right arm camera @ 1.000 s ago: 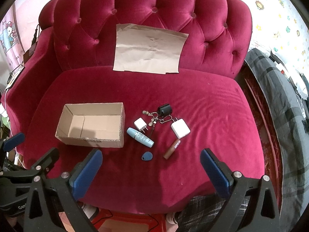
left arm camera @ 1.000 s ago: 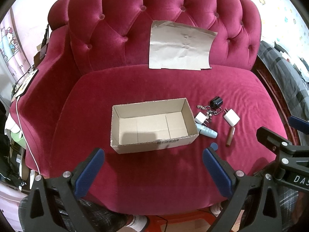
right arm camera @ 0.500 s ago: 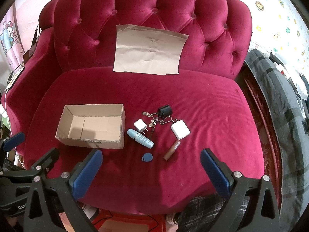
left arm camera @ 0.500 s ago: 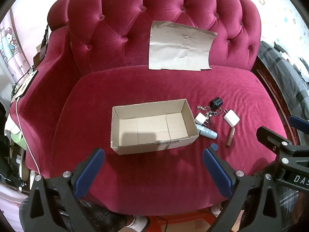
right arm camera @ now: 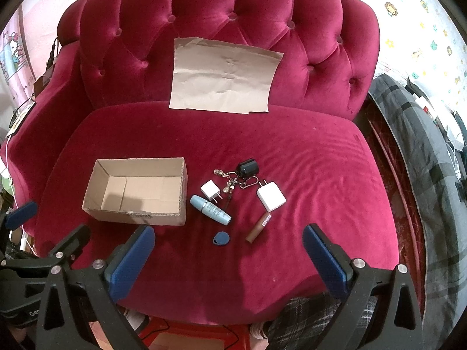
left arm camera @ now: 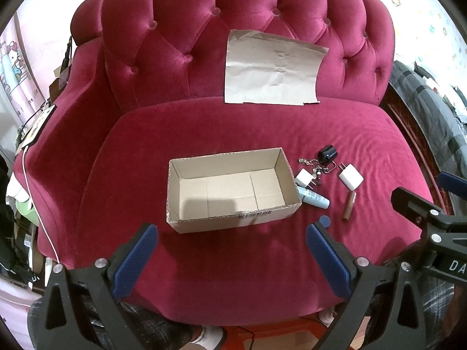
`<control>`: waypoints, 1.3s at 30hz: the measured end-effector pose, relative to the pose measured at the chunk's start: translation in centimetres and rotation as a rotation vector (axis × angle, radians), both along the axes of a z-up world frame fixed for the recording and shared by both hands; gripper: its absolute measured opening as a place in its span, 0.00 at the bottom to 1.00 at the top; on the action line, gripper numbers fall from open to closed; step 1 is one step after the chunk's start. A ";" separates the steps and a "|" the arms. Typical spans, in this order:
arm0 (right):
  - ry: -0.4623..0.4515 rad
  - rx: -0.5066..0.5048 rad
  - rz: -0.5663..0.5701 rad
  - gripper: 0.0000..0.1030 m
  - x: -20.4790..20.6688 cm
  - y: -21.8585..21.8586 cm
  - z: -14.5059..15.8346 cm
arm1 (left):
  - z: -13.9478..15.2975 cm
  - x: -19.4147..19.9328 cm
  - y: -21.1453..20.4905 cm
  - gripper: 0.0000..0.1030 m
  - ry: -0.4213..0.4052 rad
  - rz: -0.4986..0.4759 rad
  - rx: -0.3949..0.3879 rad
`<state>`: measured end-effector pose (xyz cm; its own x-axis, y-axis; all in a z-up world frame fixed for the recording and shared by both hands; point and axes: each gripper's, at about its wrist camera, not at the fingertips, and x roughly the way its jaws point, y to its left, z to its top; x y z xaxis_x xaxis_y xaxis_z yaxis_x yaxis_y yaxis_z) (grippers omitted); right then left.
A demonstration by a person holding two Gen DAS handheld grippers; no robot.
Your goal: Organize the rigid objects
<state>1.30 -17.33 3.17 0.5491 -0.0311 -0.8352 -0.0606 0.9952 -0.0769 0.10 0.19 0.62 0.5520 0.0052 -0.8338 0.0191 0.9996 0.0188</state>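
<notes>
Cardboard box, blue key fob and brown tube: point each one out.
cardboard box (left arm camera: pixel 221 188), left wrist view, bare inside floor.
blue key fob (right arm camera: pixel 221 238), right wrist view, its middle.
brown tube (right arm camera: pixel 258 227), right wrist view, mid-length.

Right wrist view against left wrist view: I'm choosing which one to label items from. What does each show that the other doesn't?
Only the right wrist view shows the whole blue key fob; in the left wrist view it is mostly hidden behind a finger.

Only the left wrist view shows the full floor of the cardboard box, with nothing in it.

Both show the box, two white chargers, the light blue tube, the brown tube, the black keychain, and both open grippers, the left gripper and the right gripper.
</notes>
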 end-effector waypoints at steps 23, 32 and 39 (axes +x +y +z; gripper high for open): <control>0.073 -0.025 -0.050 1.00 3.4 -1.1 -3.5 | -2.5 4.5 4.3 1.00 0.010 0.047 0.046; 0.125 -0.045 -0.075 1.00 5.3 -1.7 -6.0 | -6.7 8.6 7.6 1.00 0.060 0.047 0.101; 0.159 -0.061 -0.078 1.00 6.7 -1.7 -7.7 | -10.5 11.0 9.6 1.00 0.120 0.049 0.126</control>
